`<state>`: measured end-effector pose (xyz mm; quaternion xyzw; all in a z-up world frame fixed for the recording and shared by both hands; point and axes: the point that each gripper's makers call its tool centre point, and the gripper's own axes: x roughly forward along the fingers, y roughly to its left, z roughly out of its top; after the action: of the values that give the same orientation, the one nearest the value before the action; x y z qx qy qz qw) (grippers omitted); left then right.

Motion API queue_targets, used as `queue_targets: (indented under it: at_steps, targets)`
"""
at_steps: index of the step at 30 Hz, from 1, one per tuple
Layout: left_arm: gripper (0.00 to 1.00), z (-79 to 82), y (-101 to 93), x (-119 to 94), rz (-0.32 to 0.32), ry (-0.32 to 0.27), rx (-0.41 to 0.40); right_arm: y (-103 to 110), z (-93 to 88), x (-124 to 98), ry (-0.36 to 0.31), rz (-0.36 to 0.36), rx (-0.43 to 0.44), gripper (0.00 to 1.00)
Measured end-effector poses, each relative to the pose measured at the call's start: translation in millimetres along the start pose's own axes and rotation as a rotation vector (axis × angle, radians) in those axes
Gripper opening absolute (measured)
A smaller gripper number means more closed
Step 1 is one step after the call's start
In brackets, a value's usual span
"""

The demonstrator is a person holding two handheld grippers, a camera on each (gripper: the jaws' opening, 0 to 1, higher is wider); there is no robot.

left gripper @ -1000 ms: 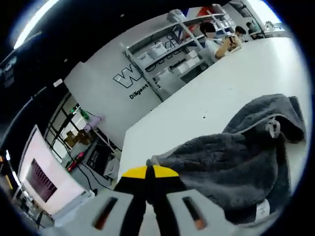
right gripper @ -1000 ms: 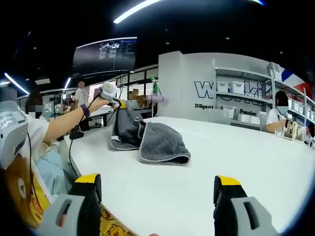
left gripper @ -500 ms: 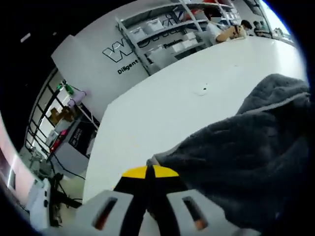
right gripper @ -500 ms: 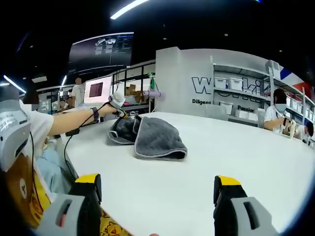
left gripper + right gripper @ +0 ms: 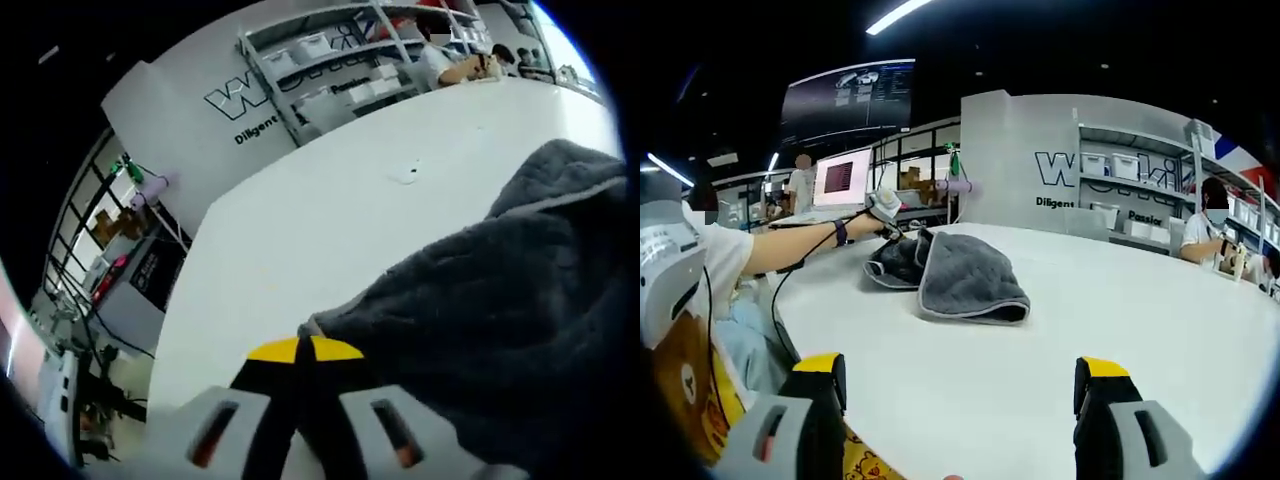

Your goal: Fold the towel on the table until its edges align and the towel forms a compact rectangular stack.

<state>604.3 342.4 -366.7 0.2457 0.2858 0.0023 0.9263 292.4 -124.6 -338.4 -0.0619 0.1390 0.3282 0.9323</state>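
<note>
**Left jaws pinch the towel's corner**

In the left gripper view, the left gripper (image 5: pixel 303 352) has its jaws pressed together on a corner of the gray towel (image 5: pixel 490 310), which spreads toward 3 o'clock. In the right gripper view, the right gripper (image 5: pixel 955 385) has its jaws wide apart with nothing between them. The towel lies bunched at 11 o'clock on the white table (image 5: pixel 1120 330). Shelves (image 5: pixel 1130 205) stand at the far wall.
</note>
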Motion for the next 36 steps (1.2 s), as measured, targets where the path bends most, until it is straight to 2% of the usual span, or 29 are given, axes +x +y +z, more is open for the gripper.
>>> queue_targets:
  at_steps: [9, 14, 18, 23, 26, 31, 36]
  targets:
    - [0.06, 13.5, 4.2, -19.7, -0.005, -0.070, -0.036, 1.8, 1.3, -3.1, -0.006, 0.006, -0.001, 0.99]
    - [0.15, 21.2, 11.3, -30.6, 0.006, -0.106, -0.040, 5.1, 3.7, -6.0, -0.016, 0.014, -0.005, 0.99]
    - [0.21, 28.9, 9.7, -42.4, -0.032, -0.155, -0.099, 6.4, 5.1, -8.3, -0.023, 0.019, -0.007, 0.99]
    - [0.27, 37.2, -11.5, -69.0, -0.138, -0.219, -0.168, 5.7, 6.7, -9.2, -0.031, 0.020, -0.008, 0.99]
    - [0.30, 43.6, -26.3, -89.9, -0.208, -0.280, -0.201, 6.9, 7.7, -9.4, -0.035, 0.026, -0.010, 0.99]
    - [0.37, 49.7, -60.6, -143.2, -0.386, -0.405, -0.308, 10.0, 7.4, -9.2, -0.040, 0.038, -0.011, 0.99]
    - [0.44, 41.3, -80.1, -185.2, -0.465, -0.480, -0.332, 8.4, 5.6, -9.8, -0.042, 0.038, -0.005, 0.99]
